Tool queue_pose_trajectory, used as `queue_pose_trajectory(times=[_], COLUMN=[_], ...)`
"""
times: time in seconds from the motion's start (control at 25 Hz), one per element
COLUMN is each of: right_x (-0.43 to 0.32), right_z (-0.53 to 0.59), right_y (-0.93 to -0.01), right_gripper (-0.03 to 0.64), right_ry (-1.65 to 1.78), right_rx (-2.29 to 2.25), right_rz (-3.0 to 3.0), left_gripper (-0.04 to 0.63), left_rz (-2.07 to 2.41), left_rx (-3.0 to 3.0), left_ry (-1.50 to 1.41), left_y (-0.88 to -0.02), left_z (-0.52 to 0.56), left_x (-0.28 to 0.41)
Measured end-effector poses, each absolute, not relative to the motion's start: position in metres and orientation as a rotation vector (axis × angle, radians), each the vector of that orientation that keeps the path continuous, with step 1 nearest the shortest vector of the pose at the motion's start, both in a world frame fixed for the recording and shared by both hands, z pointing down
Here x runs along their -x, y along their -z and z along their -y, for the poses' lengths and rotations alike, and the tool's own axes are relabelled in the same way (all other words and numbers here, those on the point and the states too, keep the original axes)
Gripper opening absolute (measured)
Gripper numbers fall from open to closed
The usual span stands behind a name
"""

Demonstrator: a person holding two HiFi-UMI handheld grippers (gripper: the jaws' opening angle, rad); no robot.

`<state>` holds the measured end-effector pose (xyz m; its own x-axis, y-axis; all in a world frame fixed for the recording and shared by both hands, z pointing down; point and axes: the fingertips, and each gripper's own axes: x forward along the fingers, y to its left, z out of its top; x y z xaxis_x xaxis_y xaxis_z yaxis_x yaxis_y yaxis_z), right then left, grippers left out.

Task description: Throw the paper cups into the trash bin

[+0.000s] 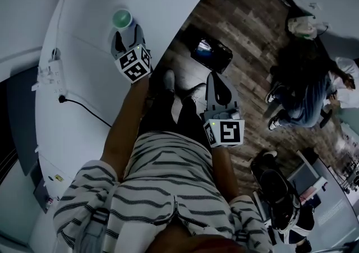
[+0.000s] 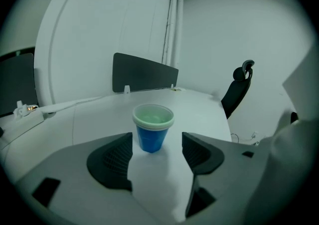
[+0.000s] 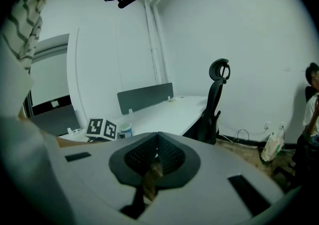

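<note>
Smooth, curved white table (image 1: 84,50) bears a tapered blue paper cup (image 2: 152,131).

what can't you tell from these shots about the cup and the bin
- Trash bin: the head view's dark object on the floor is too dim to call a bin; neither gripper view shows it.
- Paper cup: single or stacked, rim too small in the left gripper view; in the right gripper view it is tiny beside the marker cube of the left tongs.
- More cups: table cut off by the head view's edge.
</note>
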<state>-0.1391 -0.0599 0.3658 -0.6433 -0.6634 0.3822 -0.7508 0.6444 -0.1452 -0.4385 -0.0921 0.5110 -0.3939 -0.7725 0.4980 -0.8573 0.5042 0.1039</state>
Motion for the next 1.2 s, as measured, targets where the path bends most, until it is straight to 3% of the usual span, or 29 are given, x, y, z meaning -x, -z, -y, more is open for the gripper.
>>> queue_pose_trajectory(times=[0.72,1.2], right_x=[0.150,0.128], right_z=[0.052,0.057], right_y=[-0.375,-0.362], right_gripper=[0.011,0.011], right_ry=[-0.422,-0.426], right_rx=[-1.155,-1.264], right_rz=[2.532,2.526], left_gripper=[0.301,0.284], left_rz=[2.285,2.260], left_rx=[-1.359,-1.497], left_ry=[-0.277,-0.262], left_y=[-0.529,-0.482], left_z=[0.117,0.120], left_x=[0.472,0.442])
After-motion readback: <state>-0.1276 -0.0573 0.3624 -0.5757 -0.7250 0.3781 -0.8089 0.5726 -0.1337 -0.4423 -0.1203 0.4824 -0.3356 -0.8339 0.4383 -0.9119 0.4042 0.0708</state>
